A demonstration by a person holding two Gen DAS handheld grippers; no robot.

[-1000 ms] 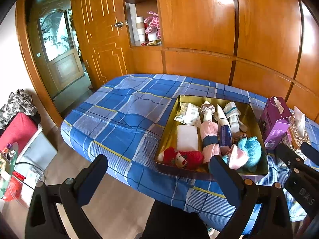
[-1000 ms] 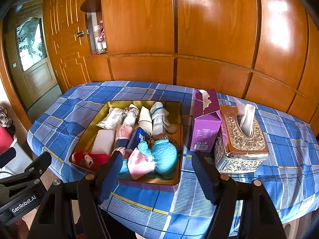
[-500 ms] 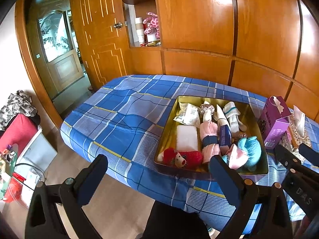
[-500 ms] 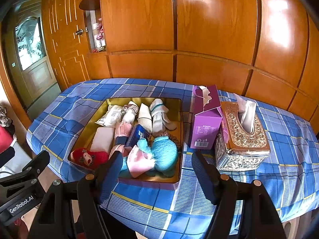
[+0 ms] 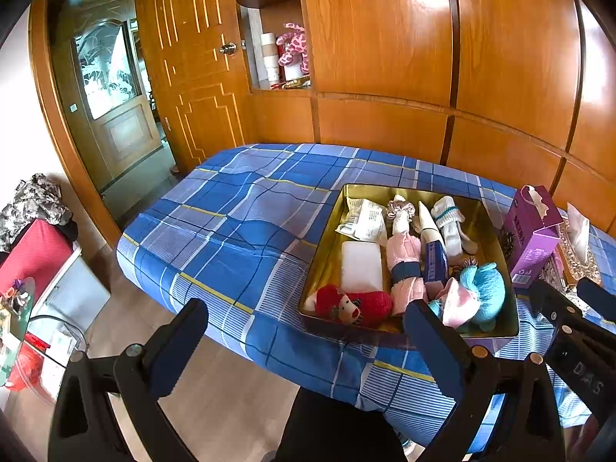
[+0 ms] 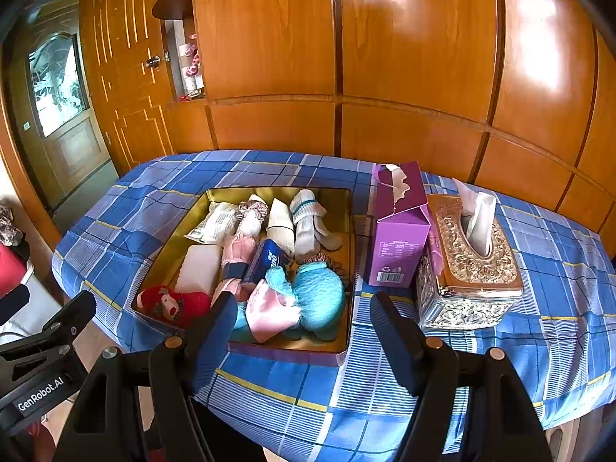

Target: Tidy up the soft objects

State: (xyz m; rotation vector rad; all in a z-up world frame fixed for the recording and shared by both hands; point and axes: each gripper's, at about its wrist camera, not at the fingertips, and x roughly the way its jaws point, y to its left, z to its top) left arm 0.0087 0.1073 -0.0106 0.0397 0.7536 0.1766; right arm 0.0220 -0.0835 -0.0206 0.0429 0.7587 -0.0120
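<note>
A gold tray [image 6: 348, 238] [image 5: 327, 246] sits on the blue plaid tablecloth, full of soft things: a red plush toy [image 6: 173, 304] [image 5: 350, 304], a light blue plush [image 6: 321, 296] [image 5: 485, 292], pink cloth [image 6: 269, 308], white socks [image 6: 308, 223] [image 5: 448, 223], a white pad [image 6: 200, 267] and a packet [image 6: 215, 223]. My left gripper [image 5: 304, 323] is open and empty, held before the table's near edge, left of the tray. My right gripper [image 6: 304, 315] is open and empty, just short of the tray's near rim.
A purple tissue box [image 6: 400, 231] and an ornate gold tissue holder [image 6: 469, 265] stand right of the tray. Wooden panel wall behind, with a shelf niche holding a pink toy [image 5: 294, 50]. A door [image 5: 111, 88] and clutter [image 5: 34, 231] are at the left.
Both cameras have drifted slightly; the tray sits a little higher in the right wrist view. Both grippers stay open and empty. Nothing on the table moved.
</note>
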